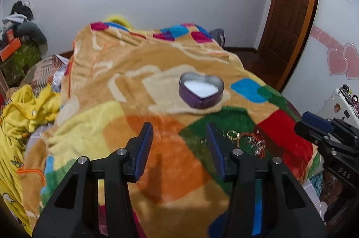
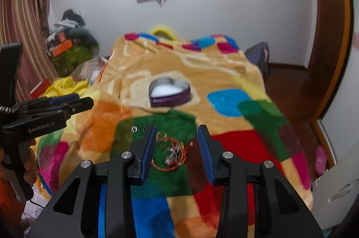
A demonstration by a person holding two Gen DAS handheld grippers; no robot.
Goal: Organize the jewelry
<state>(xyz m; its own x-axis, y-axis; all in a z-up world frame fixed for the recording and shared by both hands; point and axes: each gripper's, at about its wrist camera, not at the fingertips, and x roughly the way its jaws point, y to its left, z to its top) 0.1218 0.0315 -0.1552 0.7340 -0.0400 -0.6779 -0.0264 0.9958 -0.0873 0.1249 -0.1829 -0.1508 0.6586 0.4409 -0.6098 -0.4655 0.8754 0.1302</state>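
Two grippers hover over the blanket (image 2: pixel 224 78), fingers spread and empty: left gripper (image 1: pixel 179 132), right gripper (image 2: pixel 176 133). Tangled jewelry (image 2: pixel 171 153) lies on a green patch between the right fingers; the heart tin (image 2: pixel 169 92) sits open beyond.

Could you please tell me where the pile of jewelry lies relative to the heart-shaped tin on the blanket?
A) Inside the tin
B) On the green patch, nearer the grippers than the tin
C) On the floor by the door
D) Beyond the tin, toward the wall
B: the pile of jewelry lies on the blanket's green patch between the right gripper's open fingers, while the heart-shaped tin sits farther away, holding no jewelry.
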